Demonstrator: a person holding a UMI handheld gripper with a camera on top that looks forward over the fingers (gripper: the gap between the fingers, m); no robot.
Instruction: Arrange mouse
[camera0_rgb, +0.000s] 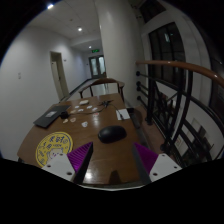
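- Gripper (108, 160) hangs over the near end of the wooden table (95, 120), jaws apart — nothing between the pads (78, 156).
- Mouse (112, 132) — dark, sits on the table just ahead of the fingers, slightly nearer the right one, not touching either.
- Round yellow sticker (55, 149) lies left of the mouse, just beside the left finger.
- Laptop (47, 119) is well left of the mouse and farther back.
- Chairs (102, 89) stand beyond the mouse, at the table's far end.
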